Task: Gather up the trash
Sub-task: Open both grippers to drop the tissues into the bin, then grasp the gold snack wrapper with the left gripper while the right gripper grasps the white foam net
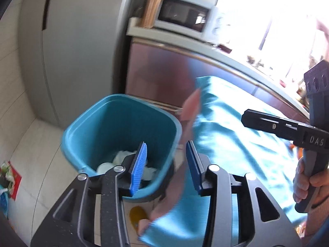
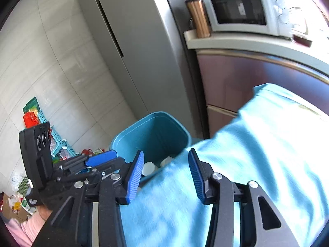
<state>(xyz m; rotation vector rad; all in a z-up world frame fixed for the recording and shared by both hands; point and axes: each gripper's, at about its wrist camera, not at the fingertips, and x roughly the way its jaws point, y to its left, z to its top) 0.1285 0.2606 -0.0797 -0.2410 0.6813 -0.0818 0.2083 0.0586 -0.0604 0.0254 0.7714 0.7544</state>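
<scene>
A teal trash bin stands on the floor beside the table, with white crumpled trash and a pale lid inside. My left gripper is open and empty, held over the bin's near right rim. A blurred pink, card-like piece shows in the air between the bin and the table. In the right wrist view the bin holds white round lids. My right gripper is open and empty above the table edge next to the bin. The right gripper body shows in the left view, the left gripper body in the right view.
A table under a light blue cloth fills the right side. A grey fridge and a counter with a microwave stand behind. Bags and a plastic basket clutter the floor at the left. A yellow slipper lies below the bin.
</scene>
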